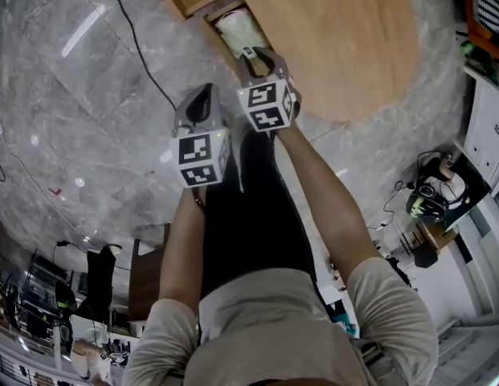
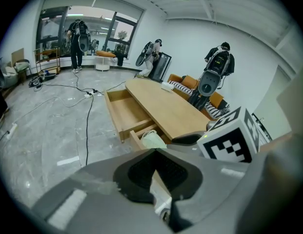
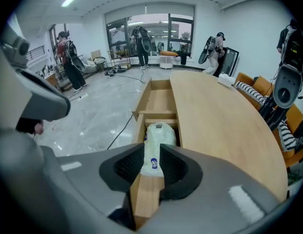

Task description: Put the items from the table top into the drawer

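Beside the light wooden surface (image 3: 219, 116), in the nearer open drawer (image 3: 138, 130), lies a white crinkled plastic packet (image 3: 160, 132) with a small blue mark. The right claw (image 3: 152, 155) hangs just above it with its jaws partly apart. The packet's near end shows between them, unpinched. The left claw (image 2: 155, 152) has its jaws closed together on nothing, over the grey marble floor (image 1: 88, 95).
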Tool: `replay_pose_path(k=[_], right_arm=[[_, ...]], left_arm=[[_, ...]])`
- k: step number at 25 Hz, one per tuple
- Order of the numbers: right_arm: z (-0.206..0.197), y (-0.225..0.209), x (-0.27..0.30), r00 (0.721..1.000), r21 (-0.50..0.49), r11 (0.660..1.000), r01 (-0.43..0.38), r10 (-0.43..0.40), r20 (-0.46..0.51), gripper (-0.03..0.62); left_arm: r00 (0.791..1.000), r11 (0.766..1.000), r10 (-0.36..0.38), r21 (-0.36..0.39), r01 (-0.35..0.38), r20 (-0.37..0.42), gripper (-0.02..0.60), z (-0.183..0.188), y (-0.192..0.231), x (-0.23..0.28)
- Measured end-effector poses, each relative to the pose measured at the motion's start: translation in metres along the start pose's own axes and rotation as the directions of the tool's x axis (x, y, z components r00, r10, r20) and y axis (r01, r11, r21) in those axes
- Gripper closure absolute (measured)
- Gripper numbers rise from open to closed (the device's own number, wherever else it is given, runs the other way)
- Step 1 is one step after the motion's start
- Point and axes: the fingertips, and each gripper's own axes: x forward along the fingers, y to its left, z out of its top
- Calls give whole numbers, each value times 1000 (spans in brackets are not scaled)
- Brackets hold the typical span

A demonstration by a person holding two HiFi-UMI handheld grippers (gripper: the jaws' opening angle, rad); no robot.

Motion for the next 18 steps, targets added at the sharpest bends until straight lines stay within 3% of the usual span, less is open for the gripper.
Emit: replay_pose_path(k=[5, 11, 14, 18], right_arm=[[38, 10, -64, 992, -1, 1000, 1, -1, 126, 586], [87, 23, -166, 961, -18, 1000, -14, 19, 277, 586], [120, 22, -215, 928, -17, 1000, -19, 24, 373, 586], [168, 14, -290, 857, 11, 1000, -3, -3, 516, 587]], left_arm=[[998, 1000, 29, -7, -29, 50, 561, 20, -16, -36], [988, 999, 46, -7, -46, 149, 561, 61, -59, -104], [973, 998, 53, 13, -57, 224, 561, 89, -80, -139], [940, 996, 67, 39, -85, 335, 561, 128, -105, -193]])
